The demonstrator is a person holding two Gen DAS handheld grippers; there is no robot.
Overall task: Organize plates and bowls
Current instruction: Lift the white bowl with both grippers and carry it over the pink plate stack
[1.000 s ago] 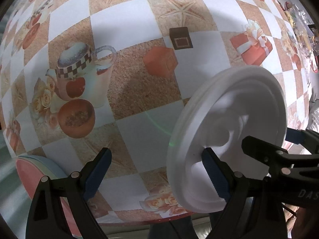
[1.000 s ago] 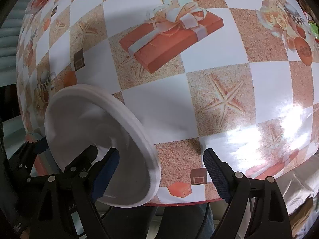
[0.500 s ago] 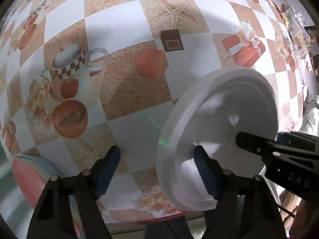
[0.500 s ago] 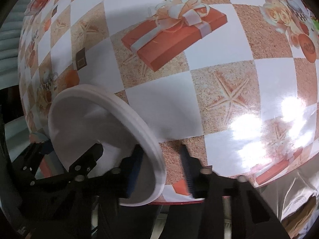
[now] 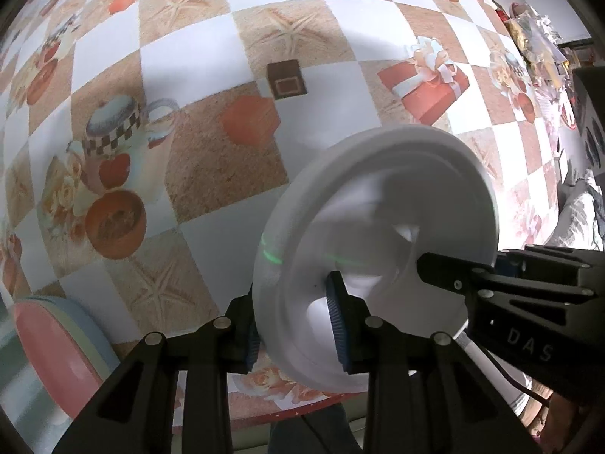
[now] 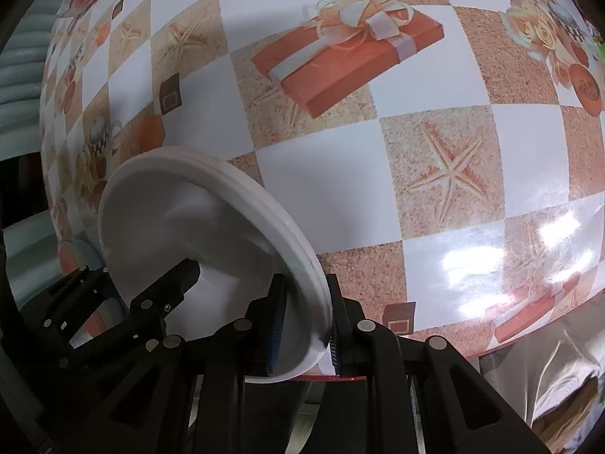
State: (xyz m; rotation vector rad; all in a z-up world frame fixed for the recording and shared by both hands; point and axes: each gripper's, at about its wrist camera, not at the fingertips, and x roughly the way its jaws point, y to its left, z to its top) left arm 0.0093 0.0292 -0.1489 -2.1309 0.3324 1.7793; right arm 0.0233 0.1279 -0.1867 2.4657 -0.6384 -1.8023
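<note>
A white plate (image 5: 378, 227) is held tilted above the near edge of the table. My left gripper (image 5: 293, 325) is shut on its left rim, one blue pad on each face. My right gripper (image 6: 304, 325) is shut on the opposite rim of the same plate (image 6: 196, 219). In the left wrist view the right gripper's black fingers (image 5: 491, 283) reach in from the right. A stack of pink, green and blue plates (image 5: 56, 344) lies at the table's near left corner.
The table (image 6: 416, 174) is covered with a checkered cloth printed with starfish, gift boxes and cups. Its red front edge (image 6: 340, 378) runs just below the grippers. Cluttered items (image 5: 537, 34) sit at the far right.
Both grippers have closed from open onto the white plate's rims. The left view has shifted so the table appears further off and the plate sits more central.
</note>
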